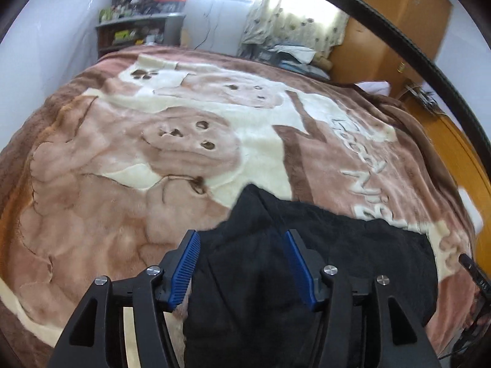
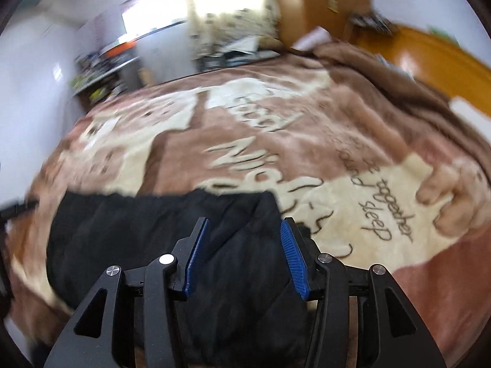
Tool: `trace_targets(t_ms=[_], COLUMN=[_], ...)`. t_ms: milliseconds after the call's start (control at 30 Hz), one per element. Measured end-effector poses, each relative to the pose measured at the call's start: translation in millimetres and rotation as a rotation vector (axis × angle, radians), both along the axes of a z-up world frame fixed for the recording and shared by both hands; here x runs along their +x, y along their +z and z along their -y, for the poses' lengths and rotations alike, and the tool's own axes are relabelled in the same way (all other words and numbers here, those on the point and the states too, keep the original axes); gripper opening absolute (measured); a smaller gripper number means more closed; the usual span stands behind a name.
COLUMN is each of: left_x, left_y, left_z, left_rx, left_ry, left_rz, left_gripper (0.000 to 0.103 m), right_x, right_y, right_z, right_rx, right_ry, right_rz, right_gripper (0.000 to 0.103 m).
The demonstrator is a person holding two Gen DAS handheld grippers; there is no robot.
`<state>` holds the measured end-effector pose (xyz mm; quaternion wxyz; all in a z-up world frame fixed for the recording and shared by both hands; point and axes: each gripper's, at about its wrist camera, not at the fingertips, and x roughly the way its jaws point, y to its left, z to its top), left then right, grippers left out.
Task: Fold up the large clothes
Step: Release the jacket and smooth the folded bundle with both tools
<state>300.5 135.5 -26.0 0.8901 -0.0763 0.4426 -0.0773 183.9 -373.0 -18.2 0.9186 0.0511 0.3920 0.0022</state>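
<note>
On blanket (image 2: pixel 353 153): "Night", "together", "sleep"; black garment (image 2: pixel 184 230) below.

Readable on the plush brown-and-cream bed blanket (image 2: pixel 353 159): large raised cream letters "Good Night", partly covered, and small dark script ending in "together" and "and sleep"; remaining script blurred.

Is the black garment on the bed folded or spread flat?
Cannot tell for sure: the black garment looks bunched and rumpled on the blanket, partly hidden.

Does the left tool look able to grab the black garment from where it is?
Probably yes: the left tool is open, the black garment lies right between and beneath its fingers on the blanket, nothing blocking.
</note>
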Motion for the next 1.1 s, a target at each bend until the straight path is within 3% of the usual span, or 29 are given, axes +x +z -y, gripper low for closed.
trace_targets(t_ms=[100, 167, 267, 367, 467, 633, 733, 833, 967, 1033, 1100], left_x=[-18.7, -26.5, -22.3, -8.7, -2.7, 2.0, 1.0, -0.2, -2.8, 5.8, 19.9], left_y=[-30.3, -54.7, -86.7, -107.3, -117.7, -135.8, -137.3, -117.4, -77.1, -61.7, -63.5], left_z=[24.7, 41.2, 59.3, 60.4, 69.0, 67.2, 73.3, 71.1, 63.1, 59.0, 57.2], left_rx=[0.097, 0.185, 0.312, 0.301, 0.336, 0.292, 0.332, 0.325, 0.271, 0.270, 0.263], left_ry=[-0.076, -0.103, -0.147, -0.118, -0.135, -0.107, -0.113, -0.095, -0.127, -0.097, -0.066], left_rz=[-0.037, -0.036, -0.055, -0.152, -0.166, -0.189, -0.186, -0.203, -0.101, -0.045, -0.065], left_gripper=[0.058, 0.058, 0.061, 0.062, 0.063, 0.064, 0.064, 0.063, 0.062, 0.063, 0.063], right_x=[-5.7, 0.5, 11.8, 20.7, 30.6, 35.8, 36.1, 36.9, 36.8, 54.2, 72.8], right_y=[-28.6, -54.5, -85.8, -106.0, -126.8, -142.6, -141.5, -114.7, -58.3, -55.0, -66.4], right_z=[-18.0, -24.1, -20.8, -18.3, -13.8, -13.6, -14.0, -15.8, -4.8, -2.9, -2.4], right_rx=[-0.043, -0.063, -0.029, 0.018, 0.061, 0.071, 0.062, 0.033, 0.095, 0.068, 0.049], right_ry=[0.027, 0.049, 0.046, 0.062, 0.067, 0.069, 0.069, 0.061, 0.068, 0.049, 0.041], right_rz=[-0.022, -0.084, -0.150, -0.210, -0.267, -0.283, -0.297, -0.330, -0.146, -0.155, -0.211], right_gripper=[0.049, 0.049, 0.049, 0.049, 0.049, 0.049, 0.049, 0.049, 0.049, 0.049, 0.049])
